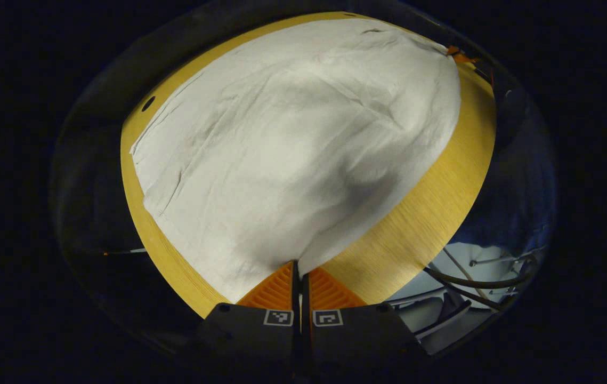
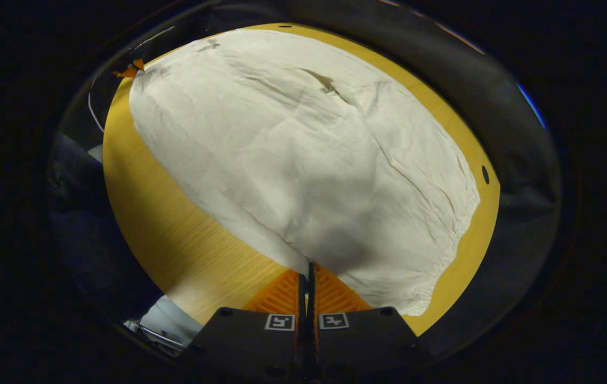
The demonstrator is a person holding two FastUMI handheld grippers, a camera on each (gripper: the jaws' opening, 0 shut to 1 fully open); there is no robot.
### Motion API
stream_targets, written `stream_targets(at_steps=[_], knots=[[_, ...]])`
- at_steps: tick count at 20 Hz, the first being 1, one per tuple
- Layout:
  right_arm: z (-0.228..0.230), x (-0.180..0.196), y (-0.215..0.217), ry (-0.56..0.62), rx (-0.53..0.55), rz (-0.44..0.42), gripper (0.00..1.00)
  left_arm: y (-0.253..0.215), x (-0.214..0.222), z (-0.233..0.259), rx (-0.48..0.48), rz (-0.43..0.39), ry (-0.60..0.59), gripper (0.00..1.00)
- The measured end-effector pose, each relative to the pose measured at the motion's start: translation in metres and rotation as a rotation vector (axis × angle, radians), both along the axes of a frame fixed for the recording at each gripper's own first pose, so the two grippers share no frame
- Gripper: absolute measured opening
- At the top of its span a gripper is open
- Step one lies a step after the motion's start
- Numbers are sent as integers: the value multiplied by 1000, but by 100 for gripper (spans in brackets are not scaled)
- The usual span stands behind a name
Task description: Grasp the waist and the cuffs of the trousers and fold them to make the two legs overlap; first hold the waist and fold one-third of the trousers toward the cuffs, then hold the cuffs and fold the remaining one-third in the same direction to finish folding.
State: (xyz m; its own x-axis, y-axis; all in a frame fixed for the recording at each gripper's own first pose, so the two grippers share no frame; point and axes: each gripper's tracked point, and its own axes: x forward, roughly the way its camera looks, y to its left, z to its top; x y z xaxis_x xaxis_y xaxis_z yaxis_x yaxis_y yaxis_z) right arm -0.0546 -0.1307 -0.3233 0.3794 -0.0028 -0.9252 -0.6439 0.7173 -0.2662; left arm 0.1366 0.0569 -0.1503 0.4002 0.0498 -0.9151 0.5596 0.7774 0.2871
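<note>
Trousers (image 1: 292, 149) lie spread on the wooden surface (image 1: 431, 213); my left claw (image 1: 298, 269) and right claw (image 2: 308, 271) each pinch a near edge; I judge a fold begins; next, lift together.

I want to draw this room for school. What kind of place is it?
Probably a recording booth set up for practising laundry folding, not a home. Pale trousers lie spread on a bare wooden table, dark cloth hangs behind it, and loose cables trail beside it.
</note>
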Motion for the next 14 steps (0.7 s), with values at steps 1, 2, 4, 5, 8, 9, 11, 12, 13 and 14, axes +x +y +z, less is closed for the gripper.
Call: stream_targets(at_steps=[1,2,4,5,8,9,11,12,13,14], knots=[[3,4,1,-29,22,-52,2,-1,13,6,-31,50,-45,0],[8,8,4,-59,57,-109,2,-3,28,13,-66,106,-95,0],[19,19,7,-128,117,-216,2,-9,62,30,-139,237,-195,0],[25,26,7,-166,135,-259,2,-16,81,40,-180,290,-241,0],[43,49,14,-277,197,-369,2,-34,149,76,-282,402,-375,0],[49,57,17,-311,220,-400,0,-40,174,88,-317,442,-414,0],[66,75,22,-374,271,-450,0,-48,231,119,-381,508,-497,0],[75,85,26,-406,298,-474,2,-49,256,134,-403,535,-531,0],[85,95,27,-437,325,-497,2,-50,285,150,-431,558,-564,0],[94,107,30,-459,354,-518,2,-49,315,168,-452,578,-601,0]])
